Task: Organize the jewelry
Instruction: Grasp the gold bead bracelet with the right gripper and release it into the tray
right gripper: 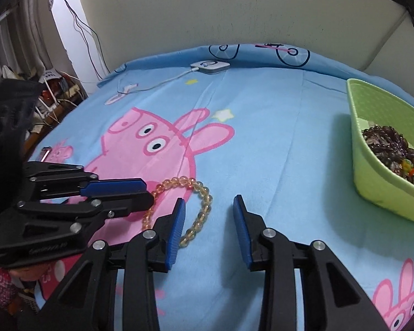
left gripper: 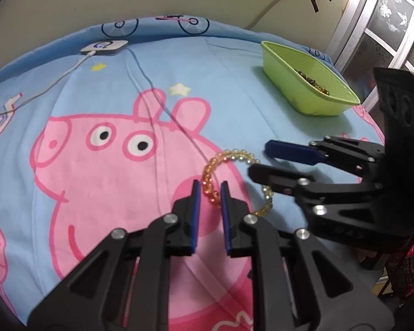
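Note:
A yellow-amber bead bracelet (left gripper: 211,184) lies flat on the blue cartoon bedsheet (left gripper: 102,88); it also shows in the right wrist view (right gripper: 204,207). My left gripper (left gripper: 209,190) is open, its jaws straddling the bracelet's left arc without closing on it. My right gripper (right gripper: 209,207) is open and empty, just right of the bracelet; it also shows in the left wrist view (left gripper: 258,160). The left gripper shows in the right wrist view (right gripper: 149,191). A green plastic basket (left gripper: 312,102) at the far right holds several dark bead bracelets (right gripper: 389,149).
A white charging device (left gripper: 105,47) with a cable lies at the sheet's far edge by the wall. A thin dark cord (left gripper: 162,102) crosses the sheet. Cluttered wires and boxes (right gripper: 55,93) sit beyond the bed's left edge.

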Demonstrator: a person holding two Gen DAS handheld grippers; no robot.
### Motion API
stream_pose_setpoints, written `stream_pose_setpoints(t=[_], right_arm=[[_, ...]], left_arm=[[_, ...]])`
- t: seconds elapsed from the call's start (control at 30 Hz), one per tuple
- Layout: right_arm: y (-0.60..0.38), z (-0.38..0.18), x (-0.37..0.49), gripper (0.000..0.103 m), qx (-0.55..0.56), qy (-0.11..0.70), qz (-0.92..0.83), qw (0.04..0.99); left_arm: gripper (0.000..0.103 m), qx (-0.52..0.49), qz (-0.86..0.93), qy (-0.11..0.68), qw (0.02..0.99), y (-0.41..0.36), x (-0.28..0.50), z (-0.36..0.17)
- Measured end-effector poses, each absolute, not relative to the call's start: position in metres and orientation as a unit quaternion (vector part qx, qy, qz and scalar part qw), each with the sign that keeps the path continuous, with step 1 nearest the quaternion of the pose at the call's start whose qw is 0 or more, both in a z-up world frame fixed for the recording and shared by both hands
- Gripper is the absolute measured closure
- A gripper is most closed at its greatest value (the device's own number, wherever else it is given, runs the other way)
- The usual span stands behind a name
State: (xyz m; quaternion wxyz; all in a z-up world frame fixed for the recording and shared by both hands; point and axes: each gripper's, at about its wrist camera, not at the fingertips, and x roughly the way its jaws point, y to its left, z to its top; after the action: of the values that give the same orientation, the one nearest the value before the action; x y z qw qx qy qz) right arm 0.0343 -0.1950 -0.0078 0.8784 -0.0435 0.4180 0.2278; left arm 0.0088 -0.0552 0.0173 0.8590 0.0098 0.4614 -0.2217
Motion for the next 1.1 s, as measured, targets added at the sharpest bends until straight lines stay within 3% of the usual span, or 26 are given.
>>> stream_pose_setpoints(t=[0.03,0.13,0.2,0.27,0.33,0.67,1.1], right_arm=[[-0.196,-0.008,0.033,0.088,-0.049,0.417,0.226,0.879],[-0.190,-0.010,0.032,0.103,-0.064,0.417,0.222,0.879],[-0.188,-0.010,0.033,0.103,-0.068,0.419,0.225,0.877],[-0.190,-0.010,0.033,0.103,-0.066,0.417,0.228,0.878],[-0.191,-0.007,0.031,0.103,-0.061,0.408,0.231,0.881],[-0.220,0.027,0.021,0.103,-0.026,0.350,0.221,0.910],[-0.326,0.094,0.032,0.103,0.036,0.275,0.143,0.950]], left_arm=[[0.078,0.011,-0.218,0.461,0.860,-0.056,0.009,0.017],[0.076,0.021,-0.212,0.457,0.864,-0.060,0.007,0.014],[0.076,0.035,-0.205,0.449,0.869,-0.065,0.005,0.011],[0.090,0.053,-0.197,0.440,0.874,-0.069,0.004,0.009],[0.097,0.046,-0.196,0.443,0.874,-0.068,0.006,0.010],[0.097,0.041,-0.220,0.420,0.880,-0.090,0.014,0.046],[0.096,0.088,-0.284,0.384,0.874,-0.192,0.054,0.103]])
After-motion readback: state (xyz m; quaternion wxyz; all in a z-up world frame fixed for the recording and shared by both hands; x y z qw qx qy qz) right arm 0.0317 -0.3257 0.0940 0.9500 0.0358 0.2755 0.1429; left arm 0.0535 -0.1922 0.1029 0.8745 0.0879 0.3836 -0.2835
